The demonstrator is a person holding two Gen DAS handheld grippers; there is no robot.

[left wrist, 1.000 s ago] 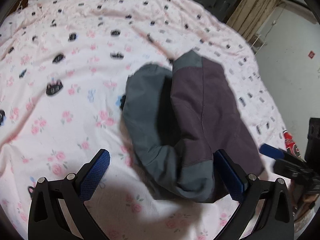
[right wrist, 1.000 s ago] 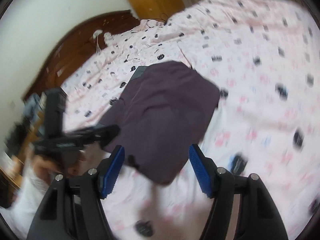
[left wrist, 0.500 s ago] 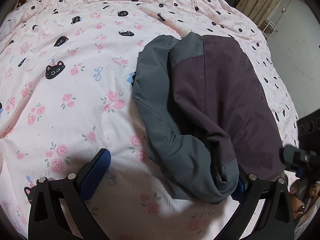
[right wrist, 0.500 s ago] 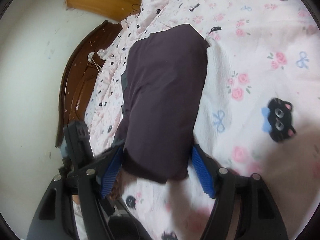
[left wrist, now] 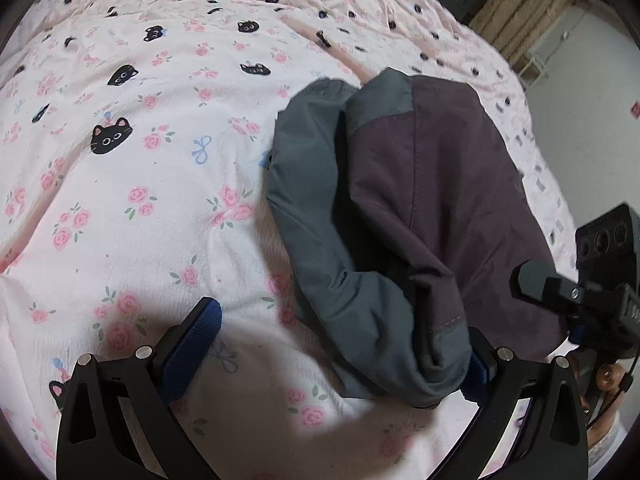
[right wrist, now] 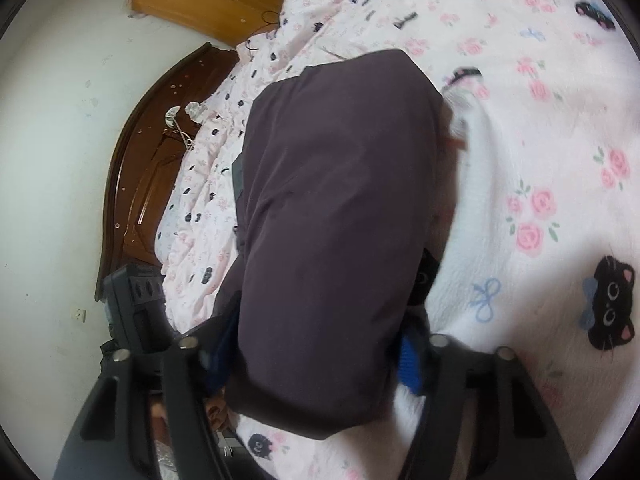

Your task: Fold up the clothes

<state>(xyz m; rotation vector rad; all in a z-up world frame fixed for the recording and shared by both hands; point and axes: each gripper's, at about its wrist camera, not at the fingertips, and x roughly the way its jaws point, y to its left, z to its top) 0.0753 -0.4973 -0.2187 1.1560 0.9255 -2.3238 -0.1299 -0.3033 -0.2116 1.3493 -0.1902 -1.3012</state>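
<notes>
A: Where is the garment?

B: The purple and grey garment (left wrist: 420, 216) lies bunched on the bed, on the pink quilt (left wrist: 140, 184) printed with roses and black cats. Its purple part is on top, with a rolled grey part along one side.

A: And the left gripper (left wrist: 336, 344)?

B: Its jaws stand wide. One blue pad (left wrist: 192, 344) rests over bare quilt; the other pad is mostly hidden under the grey roll's near end. That end lies against the inner side of that finger, so only a corner of the garment sits between the jaws. They are not pressing on it.

A: The right gripper (right wrist: 316, 356)?

B: The garment's near purple end fills the gap between its fingers, and the jaws are closing around it. Whether the pads already press the cloth, I cannot tell.

A: Around the bed?

B: A dark wooden headboard (right wrist: 140, 184) stands against a white wall (right wrist: 52, 128).
</notes>
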